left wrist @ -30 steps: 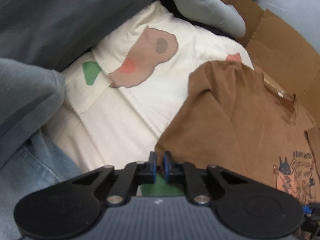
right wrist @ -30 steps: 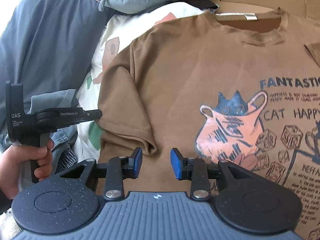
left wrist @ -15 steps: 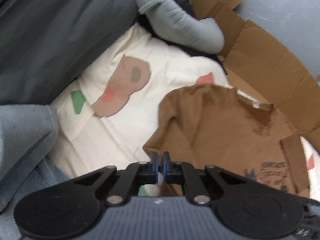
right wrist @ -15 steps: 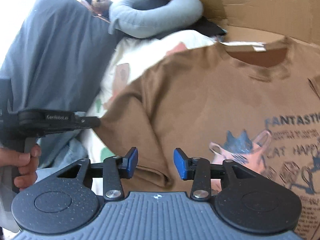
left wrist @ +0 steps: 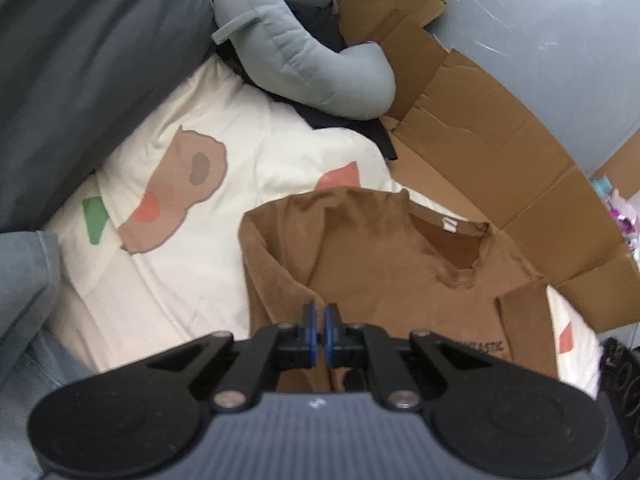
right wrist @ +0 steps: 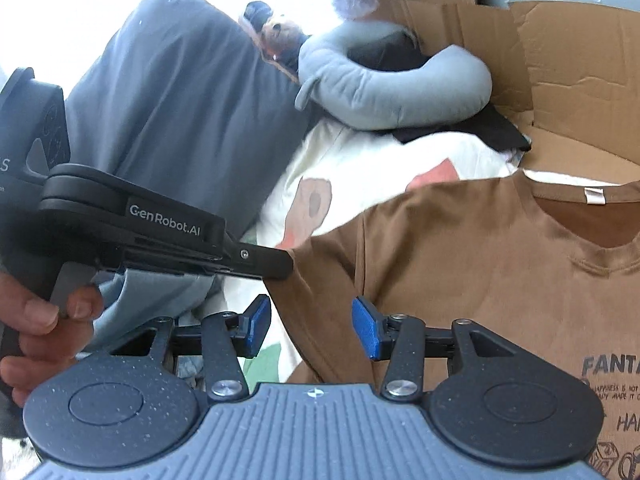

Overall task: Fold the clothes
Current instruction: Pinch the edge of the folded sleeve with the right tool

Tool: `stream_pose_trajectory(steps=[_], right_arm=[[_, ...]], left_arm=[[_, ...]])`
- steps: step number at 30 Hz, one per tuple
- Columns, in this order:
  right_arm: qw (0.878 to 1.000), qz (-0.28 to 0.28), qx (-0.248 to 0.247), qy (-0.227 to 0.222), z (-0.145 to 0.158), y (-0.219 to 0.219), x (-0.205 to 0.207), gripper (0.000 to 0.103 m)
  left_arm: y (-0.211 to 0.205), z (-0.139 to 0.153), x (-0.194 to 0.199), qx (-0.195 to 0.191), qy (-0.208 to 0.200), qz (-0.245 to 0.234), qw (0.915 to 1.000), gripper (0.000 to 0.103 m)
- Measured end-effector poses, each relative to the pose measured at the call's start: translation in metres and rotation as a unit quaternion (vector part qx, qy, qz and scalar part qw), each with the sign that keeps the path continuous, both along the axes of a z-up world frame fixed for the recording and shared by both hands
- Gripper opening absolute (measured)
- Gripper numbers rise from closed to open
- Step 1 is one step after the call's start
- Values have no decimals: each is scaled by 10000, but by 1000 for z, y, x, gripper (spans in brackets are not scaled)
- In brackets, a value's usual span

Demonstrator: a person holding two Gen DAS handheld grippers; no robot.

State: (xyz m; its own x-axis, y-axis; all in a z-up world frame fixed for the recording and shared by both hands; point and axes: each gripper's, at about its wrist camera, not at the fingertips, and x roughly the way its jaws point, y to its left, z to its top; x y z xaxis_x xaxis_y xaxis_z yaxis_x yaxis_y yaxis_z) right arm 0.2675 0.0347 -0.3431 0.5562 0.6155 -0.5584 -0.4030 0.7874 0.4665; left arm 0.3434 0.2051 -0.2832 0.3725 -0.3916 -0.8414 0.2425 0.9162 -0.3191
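The brown T-shirt (left wrist: 384,264) is spread on the cream bedcover (left wrist: 192,264), neck toward the cardboard (left wrist: 500,128). Its sleeve edge is pinched in the left tool (right wrist: 286,262) — pads pressed together on the cloth, the fabric drawn up taut. The right tool (right wrist: 310,326) is opening — its blue pads are held clear of the shirt, nothing gripped. A grey pillow (right wrist: 392,88) is seen behind.

Grey cushion (right wrist: 172,92), cream patterned bedding (left wrist: 192,208), flattened cardboard (left wrist: 500,160), grey wall (left wrist: 560,40), bright daylight
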Motion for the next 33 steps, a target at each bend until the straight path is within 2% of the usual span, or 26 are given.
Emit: stream_pose_trajectory(steps=[7,12,15,17,19,21,24,25,27,30,33], right_arm=[[9996,-49,35,-280,-2,11,3,52],[9981,-78,-387,-463,-5,23,7,51],[9977,-81,-472,-486,-9,28,14,40],[9949,-23,-791,-629,-11,35,16,13],[9941,-11,-861,-658,-13,37,18,4],[9941,-33,-842,-687,-13,36,19,3],[9954,-42,-728,-625,-14,33,22,2],[9957,-42,-693,-608,-14,32,22,2],[9962,-48,-641,-580,-14,30,23,2],[9969,-104,-573,-527,-15,26,24,2],[9975,-193,-507,-459,-16,21,26,2]], left_arm=[[-7,-1,12,-233,213,97,9995,4],[-10,-3,13,-345,325,83,9988,4],[-10,-3,14,-451,368,89,9983,4],[-10,-1,14,-513,365,75,9980,4],[-11,2,15,-571,317,4,9979,5],[-11,6,15,-667,202,-84,9975,6],[-9,13,22,-522,-87,-73,9986,18],[-9,14,25,-415,-164,-71,9990,25],[-7,13,34,-272,-234,-78,9993,35],[-3,7,50,-5,-316,-68,9995,36],[-1,-3,67,173,-411,-88,9990,43]])
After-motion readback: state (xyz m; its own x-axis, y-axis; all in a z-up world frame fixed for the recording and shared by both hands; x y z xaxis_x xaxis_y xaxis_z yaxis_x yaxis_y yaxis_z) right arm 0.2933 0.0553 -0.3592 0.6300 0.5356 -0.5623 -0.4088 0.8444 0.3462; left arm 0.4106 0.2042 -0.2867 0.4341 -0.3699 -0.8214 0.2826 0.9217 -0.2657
